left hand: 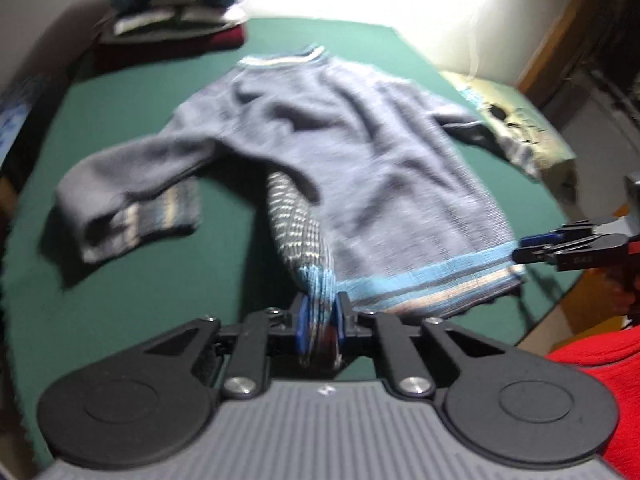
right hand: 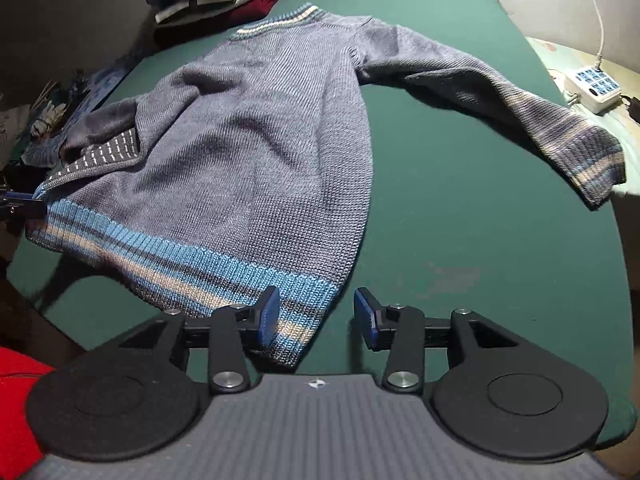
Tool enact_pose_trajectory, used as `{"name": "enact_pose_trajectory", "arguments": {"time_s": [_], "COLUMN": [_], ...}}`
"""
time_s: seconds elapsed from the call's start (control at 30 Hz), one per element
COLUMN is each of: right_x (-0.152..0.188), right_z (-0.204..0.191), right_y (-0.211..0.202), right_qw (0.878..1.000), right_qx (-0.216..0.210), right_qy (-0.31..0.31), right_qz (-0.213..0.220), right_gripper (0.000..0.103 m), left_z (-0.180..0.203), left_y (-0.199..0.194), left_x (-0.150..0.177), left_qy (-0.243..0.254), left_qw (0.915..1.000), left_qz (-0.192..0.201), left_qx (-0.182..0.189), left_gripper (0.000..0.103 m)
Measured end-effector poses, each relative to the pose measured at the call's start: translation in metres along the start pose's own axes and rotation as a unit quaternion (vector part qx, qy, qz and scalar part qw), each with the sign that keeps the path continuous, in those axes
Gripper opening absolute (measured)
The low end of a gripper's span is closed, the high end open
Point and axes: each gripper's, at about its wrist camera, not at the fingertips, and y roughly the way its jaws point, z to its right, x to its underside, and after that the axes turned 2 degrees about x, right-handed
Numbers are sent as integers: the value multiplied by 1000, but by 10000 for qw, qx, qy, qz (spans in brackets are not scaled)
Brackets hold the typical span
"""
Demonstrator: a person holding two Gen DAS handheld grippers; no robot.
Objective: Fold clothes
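A grey-blue knitted sweater (right hand: pixel 256 152) with striped hem is spread mid-frame on the green tabletop (right hand: pixel 460 240). Its bunched hem corner is clenched by the left claw (left hand: pixel 320 320); the right claw (right hand: pixel 316 316) is released, angled downward.

Left wrist view: sits low behind the left gripper (left hand: pixel 320 320), close over the near edge of the green table (left hand: pixel 160 300), facing the far edge; blurred.
Right wrist view: same low setting behind the right gripper (right hand: pixel 316 316), sharp.
Shared: sweater (left hand: pixel 340 152), folded pile (left hand: pixel 176 4) at the far left corner; each sees the other gripper at its side.
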Motion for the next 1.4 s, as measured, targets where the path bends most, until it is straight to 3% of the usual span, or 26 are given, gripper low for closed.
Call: {"name": "enact_pose_trajectory", "arguments": {"time_s": [0.03,0.1,0.17,0.2,0.27,0.3,0.33,0.37,0.43,0.47,0.5,0.53,0.7,0.87,1.1,1.2,1.27,1.33,1.4], "right_x": [0,-1,1,2,4,6,7,8,8,7,5,4,1,2,15,11,1,-8,-20], "right_z": [-3,-7,-10,-11,-14,-15,-17,-18,-21,-20,-19,-17,-5,4,7,7,19,31,44], "right_y": [3,7,8,8,8,8,8,8,9,9,9,8,-7,-30,-25,-21,-26,-30,-33], "right_qw": [10000,9998,9996,9995,9992,9989,9986,9980,9969,9973,9978,9981,9995,9982,9939,9930,9960,9982,9996], "right_qx": [19,53,69,83,132,163,198,250,326,285,256,242,-177,-375,-274,-214,-160,-106,96], "right_qy": [-60,-171,-253,-284,-347,-393,-448,-522,-642,-596,-535,-485,-199,-462,-871,-938,-689,-439,-171], "right_qz": [-16,-18,51,81,140,177,220,257,312,315,309,303,165,-15,-611,-691,-544,-396,-194], "right_gripper": [44,44,44,44,44,45,44,40,26,16,10,10,5,5,5,7,16,19,24], "left_z": [-5,-14,-20,-22,-19,-15,-10,-6,-4,-4,-3,-2,3,8,-3,-10,-18,-25,-31], "left_y": [4,15,22,25,27,28,30,33,43,45,46,46,26,1,14,11,-1,-10,-8], "left_x": [3,10,15,17,18,18,18,17,14,12,9,8,14,26,58,57,47,32,12], "left_qy": [-98,-182,-260,-292,-262,-196,-102,-16,-33,-63,-87,-132,-397,-609,-796,-800,-829,-812,-694], "left_qw": [9998,9980,9972,9969,9983,9988,9989,9988,9988,9988,9990,9991,9991,9966,9912,9924,9946,9964,9970], "left_qz": [-92,-292,-362,-379,-238,-134,-53,-23,-166,-131,-123,-146,-151,-231,-985,-910,-602,-240,129], "left_qx": [-148,-524,-606,-618,-465,-423,-450,-494,-458,-470,-426,-363,91,511,383,194,142,26,-309], "left_gripper": [18,20,21,26,56,78,85,81,40,38,20,10,8,5,0,1,5,39,44]}}
